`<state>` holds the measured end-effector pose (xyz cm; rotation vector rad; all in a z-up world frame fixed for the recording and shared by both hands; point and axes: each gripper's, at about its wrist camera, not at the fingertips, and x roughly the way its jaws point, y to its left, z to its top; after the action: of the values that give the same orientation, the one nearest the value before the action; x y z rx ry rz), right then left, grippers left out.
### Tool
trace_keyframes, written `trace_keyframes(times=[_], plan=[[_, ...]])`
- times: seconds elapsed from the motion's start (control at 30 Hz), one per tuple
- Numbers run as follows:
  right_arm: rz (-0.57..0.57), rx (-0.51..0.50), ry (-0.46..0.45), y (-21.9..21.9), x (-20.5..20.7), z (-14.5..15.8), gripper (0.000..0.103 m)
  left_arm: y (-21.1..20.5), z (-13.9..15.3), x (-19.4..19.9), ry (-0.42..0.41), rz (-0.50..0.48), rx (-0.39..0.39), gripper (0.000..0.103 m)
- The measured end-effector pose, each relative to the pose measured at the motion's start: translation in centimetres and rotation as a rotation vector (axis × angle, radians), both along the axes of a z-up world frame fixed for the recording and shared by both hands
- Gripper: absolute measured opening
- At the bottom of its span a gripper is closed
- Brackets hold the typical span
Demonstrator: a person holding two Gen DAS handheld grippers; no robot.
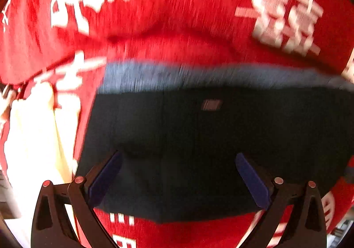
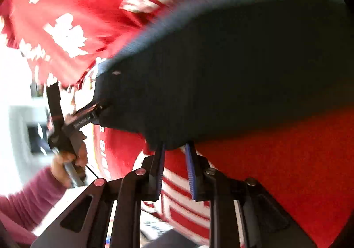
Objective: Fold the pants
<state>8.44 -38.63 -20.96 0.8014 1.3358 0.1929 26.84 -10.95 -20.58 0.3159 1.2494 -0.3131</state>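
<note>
A: While both views are blurred, the dark navy pants [image 1: 199, 137] lie on a red cloth [image 1: 177, 15] with white characters; a lighter blue band [image 1: 199, 75] runs along their far edge.

B: Left tongs [image 1: 179, 159]?

A: Spread wide, blue pads [image 1: 252, 179] clear of each other, poised over the pants; grasping nothing.

B: Right tongs [image 2: 176, 148]?

A: Jaws narrowed on the near pants edge [image 2: 172, 144]; fabric sits between the tips; clenched on the pants, as far as blur allows.
</note>
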Motion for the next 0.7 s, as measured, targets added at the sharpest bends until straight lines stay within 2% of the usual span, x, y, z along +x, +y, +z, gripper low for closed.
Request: trace_keyframes(times=[0.03,0.13,0.27,0.3,0.33,0.37,0.5,0.63,0.7], plan=[[0.037,-0.069,-0.028,-0.2,2.0,0.8,0.023,-0.6,0.2,0.6,-0.005,0.000,-0.008,0.103],[0.055,-0.141,-0.079,-1.2,7.3,0.6,0.023,-2.5,-0.6,3.2,-0.022,0.012,-0.005,0.103],[0.072,-0.178,-0.053,-1.9,12.8,-2.5,0.023,-2.9,-3.7,6.0,-0.034,0.064,0.080,0.103],[0.085,-0.196,-0.045,-1.9,13.6,-3.3,0.023,-2.4,-4.2,6.4,-0.023,0.077,0.060,0.103],[0.091,-0.223,-0.036,-1.9,14.3,-4.2,0.019,-1.9,-4.4,6.6,-0.029,0.093,0.017,0.103],[0.081,-0.232,-0.038,-2.0,14.8,-4.4,0.017,-1.9,-4.3,6.7,-0.046,0.091,0.014,0.103],[0.021,-0.312,-0.038,-3.3,16.2,-5.1,0.015,-2.4,-4.1,7.2,-0.069,0.060,0.044,0.103],[-0.021,-0.345,-0.014,-4.3,16.3,-4.1,0.023,-0.1,-2.6,7.8,-0.039,0.159,0.045,0.103],[-0.002,-0.340,-0.026,-4.2,15.5,-2.9,0.026,1.3,-1.2,6.7,-0.041,0.165,0.056,0.103]])
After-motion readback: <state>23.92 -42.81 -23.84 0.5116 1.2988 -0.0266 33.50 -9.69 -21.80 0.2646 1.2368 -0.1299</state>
